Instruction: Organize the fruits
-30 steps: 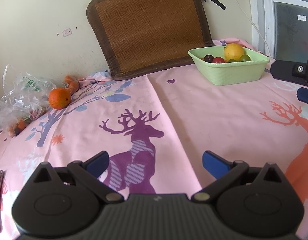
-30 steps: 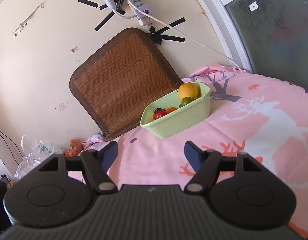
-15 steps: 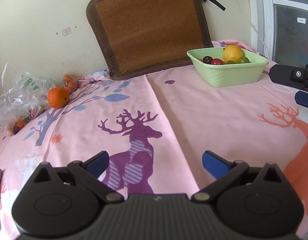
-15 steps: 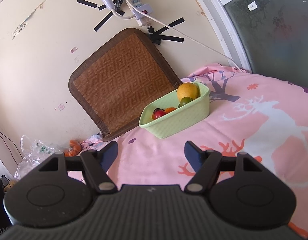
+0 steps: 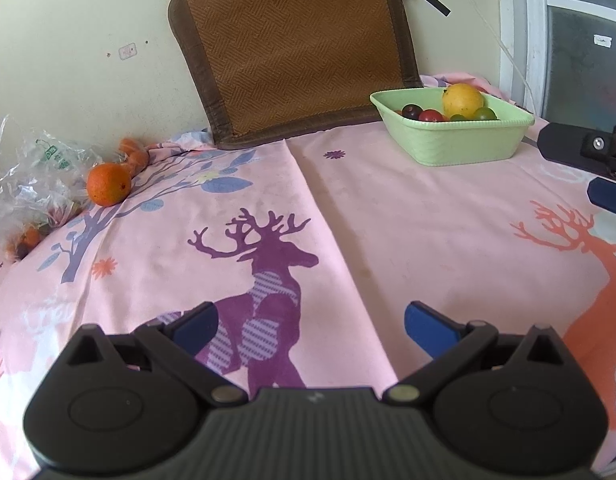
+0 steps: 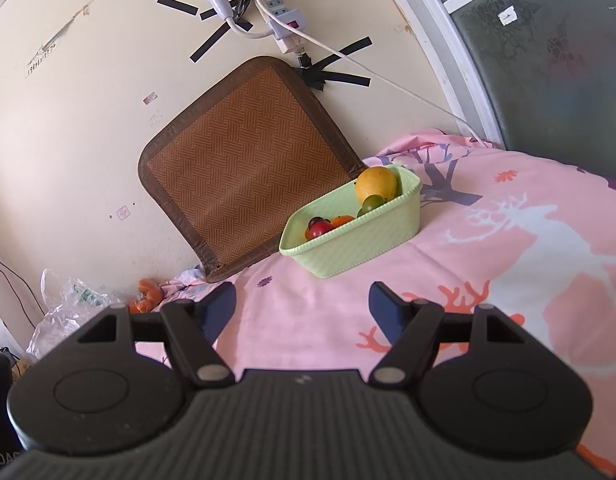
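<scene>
A light green basket [image 5: 455, 146] stands at the far right of the pink deer-print cloth and holds a yellow fruit [image 5: 462, 100], a green one, a red one and a dark one. It also shows in the right wrist view [image 6: 359, 242]. A loose orange [image 5: 108, 184] lies at the far left beside smaller orange fruits [image 5: 134, 152]. My left gripper [image 5: 309, 326] is open and empty above the purple deer. My right gripper [image 6: 302, 312] is open and empty, short of the basket; it shows at the right edge of the left wrist view [image 5: 579, 160].
A crumpled clear plastic bag [image 5: 26, 184] with small fruits lies at the left edge. A brown woven mat [image 5: 296, 48] leans on the wall behind the basket. A power strip and cable [image 6: 284, 20] hang on the wall. A window frame stands at the right.
Both grippers have drifted slightly; the basket and orange sit a little lower and more to the left in the views. Nothing was grasped or released.
</scene>
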Motion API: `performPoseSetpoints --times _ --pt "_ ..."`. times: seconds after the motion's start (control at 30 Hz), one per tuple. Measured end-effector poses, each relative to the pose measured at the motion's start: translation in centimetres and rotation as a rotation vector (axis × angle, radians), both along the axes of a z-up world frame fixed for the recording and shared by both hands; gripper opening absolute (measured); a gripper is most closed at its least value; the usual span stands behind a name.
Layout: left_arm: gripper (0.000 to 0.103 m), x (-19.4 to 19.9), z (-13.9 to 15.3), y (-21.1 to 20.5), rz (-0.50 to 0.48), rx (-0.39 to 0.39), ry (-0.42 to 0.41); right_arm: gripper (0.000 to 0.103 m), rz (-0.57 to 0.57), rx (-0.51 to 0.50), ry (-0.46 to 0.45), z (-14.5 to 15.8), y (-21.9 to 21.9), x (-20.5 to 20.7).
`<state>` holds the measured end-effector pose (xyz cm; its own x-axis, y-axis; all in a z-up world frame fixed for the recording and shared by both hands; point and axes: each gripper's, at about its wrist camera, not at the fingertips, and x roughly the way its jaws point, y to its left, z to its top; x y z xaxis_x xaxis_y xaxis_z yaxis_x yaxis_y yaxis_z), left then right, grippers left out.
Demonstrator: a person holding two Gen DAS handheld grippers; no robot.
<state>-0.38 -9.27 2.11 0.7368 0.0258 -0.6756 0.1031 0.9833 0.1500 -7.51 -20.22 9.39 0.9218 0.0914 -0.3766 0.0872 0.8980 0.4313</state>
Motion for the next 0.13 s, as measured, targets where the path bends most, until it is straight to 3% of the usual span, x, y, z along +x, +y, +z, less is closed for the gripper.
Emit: performPoseSetpoints --times 0.13 --pt "0.103 -0.01 0.23 0.16 -0.004 -0.02 -0.008 0.075 0.0 -0.011 -0.009 0.18 0.15 -0.09"
